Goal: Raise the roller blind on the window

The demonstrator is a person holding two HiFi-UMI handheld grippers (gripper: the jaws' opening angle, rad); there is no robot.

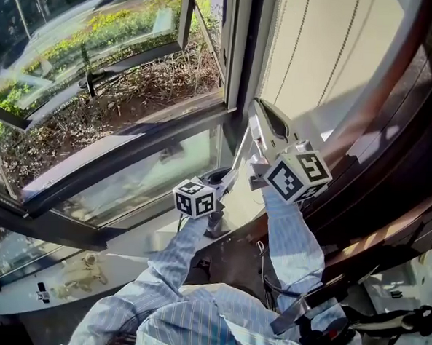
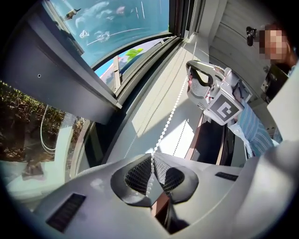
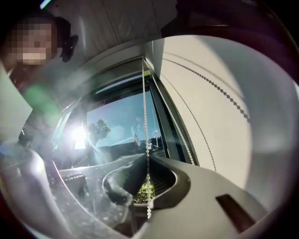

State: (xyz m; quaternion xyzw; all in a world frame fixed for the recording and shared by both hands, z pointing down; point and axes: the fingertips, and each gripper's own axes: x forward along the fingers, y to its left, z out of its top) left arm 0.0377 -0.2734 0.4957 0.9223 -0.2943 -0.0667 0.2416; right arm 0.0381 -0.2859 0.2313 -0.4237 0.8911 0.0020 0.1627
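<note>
The beige roller blind [image 1: 333,51] hangs at the window's right side and fills the right of the right gripper view [image 3: 224,93]. Its white bead chain [image 3: 144,107] runs down beside the window frame. My right gripper [image 3: 148,156] is shut on the chain, and a short loose end dangles below its jaws. Lower on the same chain [image 2: 169,114], my left gripper [image 2: 152,156] is shut on it, with the beads passing between the meshed pads. In the head view the right gripper [image 1: 260,109] is raised above the left gripper [image 1: 219,177].
An open window sash [image 1: 98,73] tilts outward over a garden bed. A pale sill [image 1: 131,247] runs below, with a small figurine [image 1: 86,269] on it. A dark wooden frame [image 1: 399,165] stands close at the right. Striped sleeves [image 1: 292,246] reach up from below.
</note>
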